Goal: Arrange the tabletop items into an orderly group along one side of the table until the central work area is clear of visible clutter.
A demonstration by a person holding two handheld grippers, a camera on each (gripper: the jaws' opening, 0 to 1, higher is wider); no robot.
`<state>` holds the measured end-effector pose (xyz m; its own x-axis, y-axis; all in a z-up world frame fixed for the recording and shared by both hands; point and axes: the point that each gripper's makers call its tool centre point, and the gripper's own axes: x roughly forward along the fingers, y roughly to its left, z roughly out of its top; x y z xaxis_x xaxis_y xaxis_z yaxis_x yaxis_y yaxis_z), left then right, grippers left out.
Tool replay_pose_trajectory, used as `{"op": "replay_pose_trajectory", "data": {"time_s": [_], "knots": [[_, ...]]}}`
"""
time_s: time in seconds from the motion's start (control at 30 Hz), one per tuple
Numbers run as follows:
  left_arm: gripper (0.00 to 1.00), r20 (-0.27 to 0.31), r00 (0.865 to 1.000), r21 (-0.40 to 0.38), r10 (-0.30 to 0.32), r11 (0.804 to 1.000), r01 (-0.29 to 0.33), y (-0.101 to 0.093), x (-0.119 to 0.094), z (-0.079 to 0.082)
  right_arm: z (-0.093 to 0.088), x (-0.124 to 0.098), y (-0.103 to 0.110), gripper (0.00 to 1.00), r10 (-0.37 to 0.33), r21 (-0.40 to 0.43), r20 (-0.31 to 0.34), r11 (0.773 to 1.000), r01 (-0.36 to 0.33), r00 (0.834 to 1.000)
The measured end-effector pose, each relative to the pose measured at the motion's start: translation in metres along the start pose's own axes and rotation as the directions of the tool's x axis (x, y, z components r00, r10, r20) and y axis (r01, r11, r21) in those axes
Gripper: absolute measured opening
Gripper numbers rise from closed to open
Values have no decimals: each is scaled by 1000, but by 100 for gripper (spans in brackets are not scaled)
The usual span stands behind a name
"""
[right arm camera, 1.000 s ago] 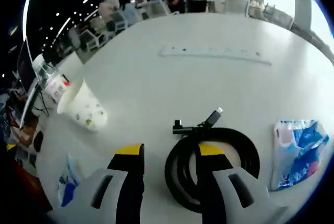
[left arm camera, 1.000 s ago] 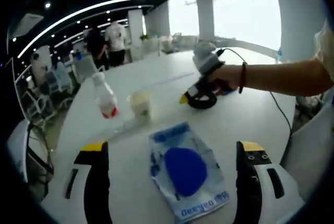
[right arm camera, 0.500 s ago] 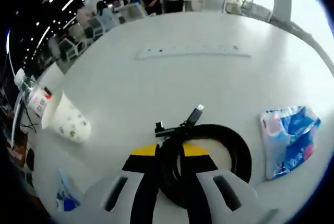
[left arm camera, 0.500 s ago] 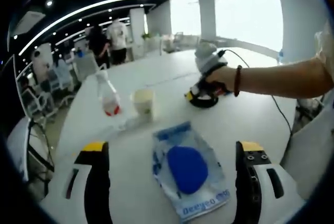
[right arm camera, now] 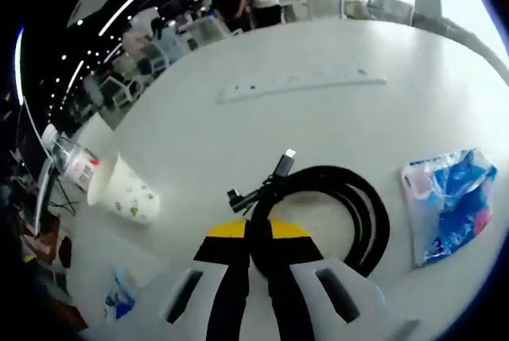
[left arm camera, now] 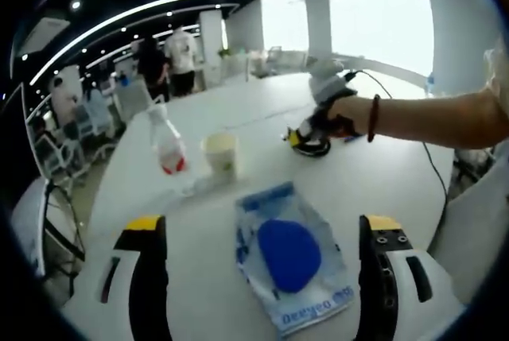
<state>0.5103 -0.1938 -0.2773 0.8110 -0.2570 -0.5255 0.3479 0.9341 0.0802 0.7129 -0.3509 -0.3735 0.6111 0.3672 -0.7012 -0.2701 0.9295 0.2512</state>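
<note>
A: In the right gripper view, what do we have at the bottom of the frame?

B: We see the right gripper with its jaws pressed together on the near loop of the black cable; the coil lies on the white table at centre right, its plug ends pointing up and left; a blue-and-white packet sits at the right edge, a paper cup at centre left, a power strip across the upper middle.

A: And the left gripper view?

B: There the left gripper has its jaws spread wide at the bottom of the frame, gripping nothing; between them lies a blue pouch; above it, left of centre, we see the cup with a bottle just to its left; at upper right a hand holds the other gripper down on the cable; people stand in the upper left background.
</note>
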Motion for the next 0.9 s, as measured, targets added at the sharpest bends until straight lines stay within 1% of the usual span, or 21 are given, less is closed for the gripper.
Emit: {"op": "replay_pose_trajectory", "data": {"time_s": [0.13,0.17,0.3,0.37,0.4,0.5,0.57,0.6,0.7,0.87,0.9], "knots": [[98,-5,1000,9,0,1000,0,0,1,-1,10,-11,6,4,20,-25,32,1000,-19,999],[98,-7,1000,12,0,1000,0,0,1,-1,14,-13,8,4,25,-46,46,999,-23,999],[97,-12,1000,20,1,1000,-1,-1,1,-2,24,-20,12,4,54,-51,69,997,-50,996],[98,-7,1000,24,3,1000,-3,-1,1,-1,27,-25,15,3,60,-67,80,996,-55,995],[97,-5,1000,26,3,1000,-3,-1,1,-1,30,-29,17,3,67,-68,96,996,-61,993],[98,1,1000,28,5,1000,-5,0,0,1,35,-37,23,4,88,-76,116,994,-80,989],[98,5,1000,29,6,1000,-6,0,0,2,38,-44,30,4,123,-84,129,990,-112,984],[98,6,1000,30,6,1000,-6,0,0,2,39,-47,33,4,133,-115,133,986,-118,982],[98,8,1000,34,9,999,-9,1,0,2,42,-56,37,4,150,-152,157,980,-126,976],[98,9,1000,33,6,999,-7,0,1,2,48,-74,42,4,176,-180,185,973,-142,967],[98,8,1000,32,7,999,-7,0,1,2,47,-77,44,4,189,-209,173,966,-152,966]]}}
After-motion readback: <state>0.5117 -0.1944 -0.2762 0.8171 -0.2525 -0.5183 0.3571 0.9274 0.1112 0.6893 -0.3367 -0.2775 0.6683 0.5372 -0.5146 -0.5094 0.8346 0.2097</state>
